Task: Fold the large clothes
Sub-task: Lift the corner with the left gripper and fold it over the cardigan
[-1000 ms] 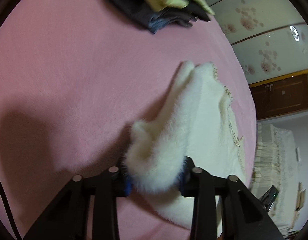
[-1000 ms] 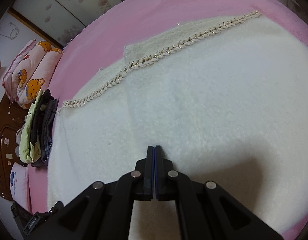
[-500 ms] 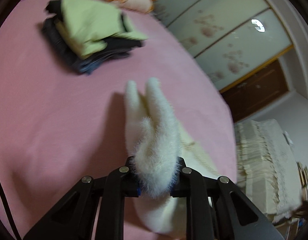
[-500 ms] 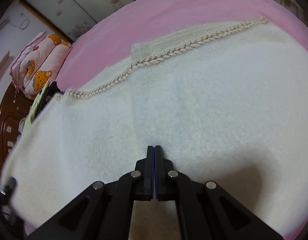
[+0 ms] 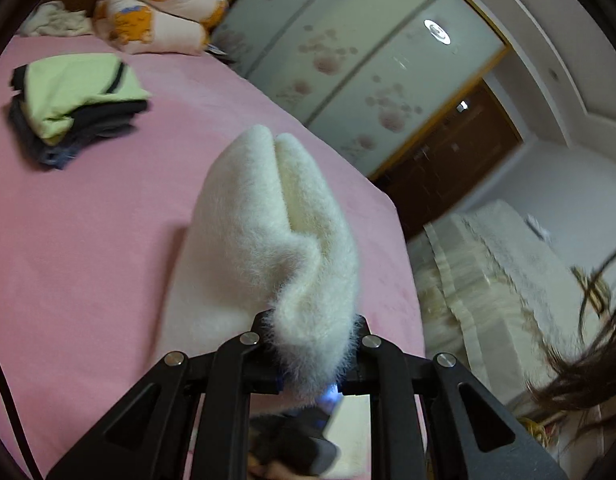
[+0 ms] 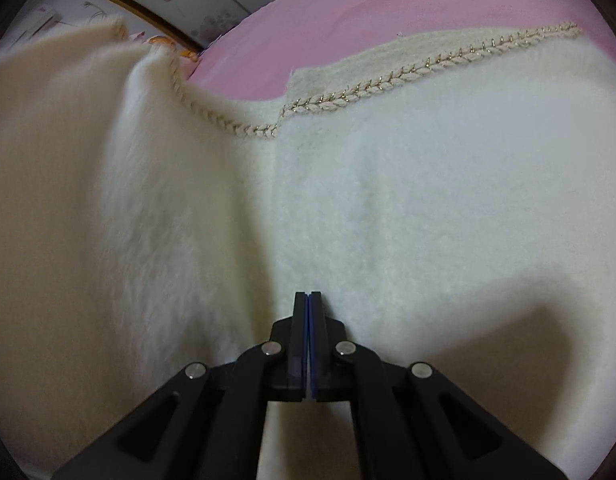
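Pink bed (image 5: 88, 240) spreads below and ahead of both claws. White fluffy garment (image 6: 428, 200) lies flat under right gripper (image 6: 309, 344), left part lifted. Stack of folded clothes (image 5: 76, 104) far ahead-left of left gripper (image 5: 310, 364). Left gripper pinched tight on bunched garment edge; right gripper fully closed, empty, tips on or just above fabric. Risk: thick slippery pile slides from narrow pinch; unpinned body drags, fold skews.
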The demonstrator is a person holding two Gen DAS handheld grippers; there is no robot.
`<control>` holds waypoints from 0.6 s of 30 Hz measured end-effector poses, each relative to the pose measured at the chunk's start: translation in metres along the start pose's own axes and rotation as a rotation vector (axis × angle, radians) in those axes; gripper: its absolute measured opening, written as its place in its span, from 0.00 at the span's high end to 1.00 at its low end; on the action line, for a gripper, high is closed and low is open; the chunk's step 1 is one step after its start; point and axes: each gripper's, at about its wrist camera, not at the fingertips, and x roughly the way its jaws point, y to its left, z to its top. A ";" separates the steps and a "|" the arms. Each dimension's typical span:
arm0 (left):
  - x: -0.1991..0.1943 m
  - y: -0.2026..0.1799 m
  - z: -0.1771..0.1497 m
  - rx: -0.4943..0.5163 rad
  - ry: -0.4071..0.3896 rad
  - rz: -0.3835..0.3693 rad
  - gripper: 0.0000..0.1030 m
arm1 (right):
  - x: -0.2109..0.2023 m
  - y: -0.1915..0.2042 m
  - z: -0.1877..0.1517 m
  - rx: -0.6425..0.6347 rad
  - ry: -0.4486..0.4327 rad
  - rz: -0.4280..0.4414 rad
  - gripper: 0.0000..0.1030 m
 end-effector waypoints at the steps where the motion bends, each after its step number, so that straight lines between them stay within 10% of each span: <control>1: 0.003 -0.010 -0.006 0.000 0.014 -0.018 0.86 | -0.003 -0.004 0.000 -0.005 0.009 0.010 1.00; 18: 0.057 -0.130 -0.111 0.310 0.234 -0.047 0.86 | -0.037 -0.109 -0.004 0.274 0.154 0.302 1.00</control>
